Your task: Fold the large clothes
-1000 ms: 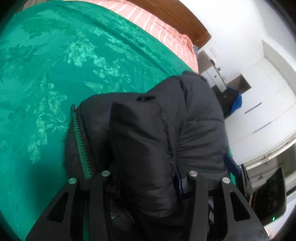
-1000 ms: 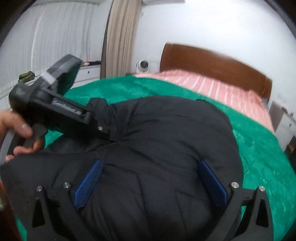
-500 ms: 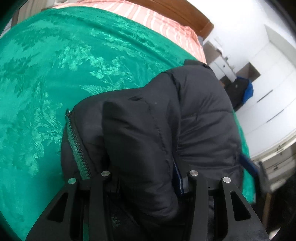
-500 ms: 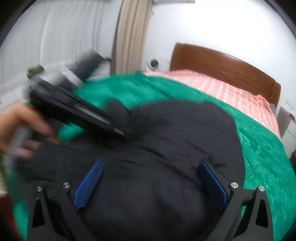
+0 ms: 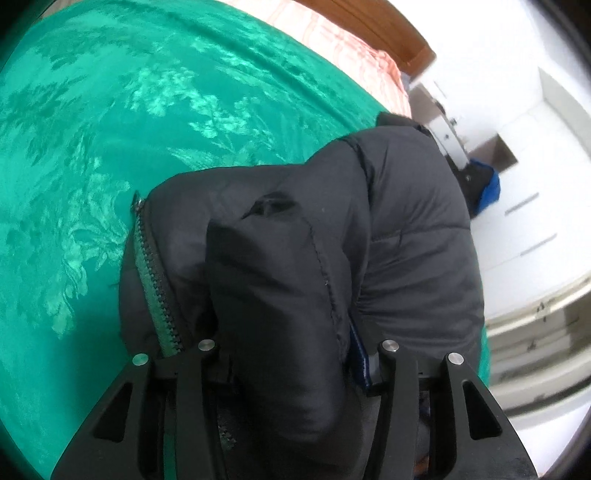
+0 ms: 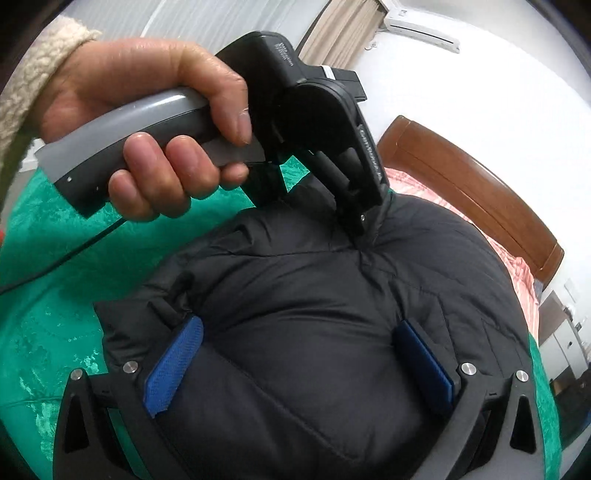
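Note:
A black puffy jacket [image 5: 406,240] with a green-taped zipper [image 5: 155,288] lies bunched on the green bedspread [image 5: 110,129]. My left gripper [image 5: 291,332] has a thick fold of it between its fingers, which the fabric largely hides. The jaws are opening, though the blue pad still touches the fold. In the right wrist view a hand [image 6: 147,129] holds that left gripper [image 6: 364,232], which pinches the jacket [image 6: 314,295] at its top. My right gripper [image 6: 299,362] stands wide open at the jacket's near side. The puffy bulk swells up between its blue pads.
The bedspread [image 6: 55,295] spreads out to the left. Pink striped bedding [image 5: 332,33] and a wooden headboard [image 6: 472,184] lie at the far end. White cabinets [image 5: 517,221] and a blue and black bag [image 5: 484,188] stand beyond the bed's right edge.
The right gripper has rolled and come in close under the left gripper, which now fills the top of its view. The left gripper's hold on the fold looks unchanged.

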A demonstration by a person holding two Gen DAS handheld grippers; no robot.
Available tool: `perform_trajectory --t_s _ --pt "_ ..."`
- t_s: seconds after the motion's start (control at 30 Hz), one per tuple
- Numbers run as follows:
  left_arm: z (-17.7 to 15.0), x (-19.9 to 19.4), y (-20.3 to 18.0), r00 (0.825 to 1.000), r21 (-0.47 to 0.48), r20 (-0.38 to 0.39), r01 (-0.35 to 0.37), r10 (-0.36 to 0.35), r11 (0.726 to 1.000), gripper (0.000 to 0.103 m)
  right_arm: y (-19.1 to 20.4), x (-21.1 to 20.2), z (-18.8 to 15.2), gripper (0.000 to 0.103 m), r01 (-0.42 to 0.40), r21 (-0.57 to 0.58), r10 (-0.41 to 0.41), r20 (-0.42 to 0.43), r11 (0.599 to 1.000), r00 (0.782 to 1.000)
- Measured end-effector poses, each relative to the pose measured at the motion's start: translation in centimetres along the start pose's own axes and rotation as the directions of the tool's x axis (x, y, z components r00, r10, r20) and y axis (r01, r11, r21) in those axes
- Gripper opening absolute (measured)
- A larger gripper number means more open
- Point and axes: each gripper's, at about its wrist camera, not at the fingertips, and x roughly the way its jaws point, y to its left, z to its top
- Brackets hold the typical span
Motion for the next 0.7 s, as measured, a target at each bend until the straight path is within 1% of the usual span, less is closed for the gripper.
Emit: perform_trajectory --t_s 0.07,0.1,0.13,0.17,0.2,0.23,0.27,0.3,0.33,0.37,0.43,0.5,0.57,0.63,0.67,0.7 --pt "-0.2 -1.3 -0.4 1.0 -0.015 0.009 -0.012 0.012 1.0 0.052 0.2 -0.5 0.1 0.103 -0.011 -0.002 0.011 -0.013 1.0 1.0" --pt "-0.4 -2.3 -0.5 1.0 -0.023 0.012 -0.012 0.012 1.0 0.06 0.2 -0.8 0.3 0.103 -0.015 -0.006 0.015 -0.027 1.0 1.0" --pt "-0.8 -3.9 -0.4 0.999 -0.029 0.032 -0.004 0.005 1.0 0.073 0.1 -0.7 0.5 0.103 -0.017 -0.008 0.016 -0.037 1.0 0.999" --pt "-1.3 -5.5 -0.1 0.998 -0.03 0.064 0.002 0.0 1.0 0.08 0.3 -0.6 1.1 0.103 -0.018 -0.009 0.018 -0.046 1.0 0.999" --pt "-2.1 -6.9 0.4 0.996 -0.036 0.093 -0.016 0.019 0.999 0.094 0.3 -0.6 1.4 0.103 -0.019 -0.008 0.019 -0.052 1.0 0.998" --pt "-2.8 -7.9 0.9 0.993 -0.047 0.109 -0.033 0.038 0.998 0.098 0.3 -0.5 1.6 0.103 -0.018 -0.003 0.018 -0.055 1.0 0.998" --pt "-3.9 -8.4 1.9 0.995 -0.063 0.1 -0.025 0.031 0.998 0.098 0.3 -0.5 1.7 0.103 -0.016 0.001 0.016 -0.055 1.0 0.998" --pt "-4.7 -8.4 2.7 0.997 -0.08 0.071 0.008 -0.003 0.997 0.098 0.5 -0.5 1.9 0.103 -0.013 0.005 0.013 -0.055 1.0 0.998" --pt "-5.8 -7.9 3.6 0.998 -0.115 0.032 0.063 -0.06 0.991 0.098 0.6 -0.4 2.0 0.103 -0.009 0.006 0.009 -0.054 1.0 0.999" --pt "-6.5 -7.4 4.2 0.995 -0.148 0.012 0.095 -0.095 0.984 0.098 0.7 -0.4 2.0 0.103 -0.006 0.005 0.006 -0.052 1.0 0.999" --pt "-7.6 -6.1 4.9 0.99 -0.201 -0.009 0.133 -0.138 0.97 0.098 0.8 -0.6 2.0 0.103 -0.005 0.005 0.006 -0.054 1.0 0.999" --pt "-7.9 -4.5 4.5 0.985 -0.211 -0.013 0.167 -0.174 0.963 0.1 0.4 -0.9 2.1 0.103 -0.026 0.014 0.027 -0.067 1.0 0.997" --pt "-7.7 -3.1 3.7 0.98 -0.206 -0.023 0.188 -0.196 0.96 0.102 -0.8 -2.8 2.7 0.102 -0.079 0.05 0.082 -0.077 0.996 0.994" --pt "-7.2 -1.9 2.9 0.984 -0.186 -0.039 0.166 -0.177 0.968 0.103 -2.6 -5.5 2.6 0.102 -0.126 0.117 0.133 -0.052 0.985 0.99" --pt "-7.0 -1.5 2.7 0.984 -0.178 -0.051 0.162 -0.173 0.971 0.103 -4.0 -6.8 2.5 0.102 -0.148 0.166 0.156 -0.037 0.975 0.987" --pt "-6.8 -1.0 2.6 0.983 -0.17 -0.068 0.157 -0.171 0.973 0.103 -6.4 -8.4 2.0 0.102 -0.176 0.255 0.187 -0.021 0.951 0.982"
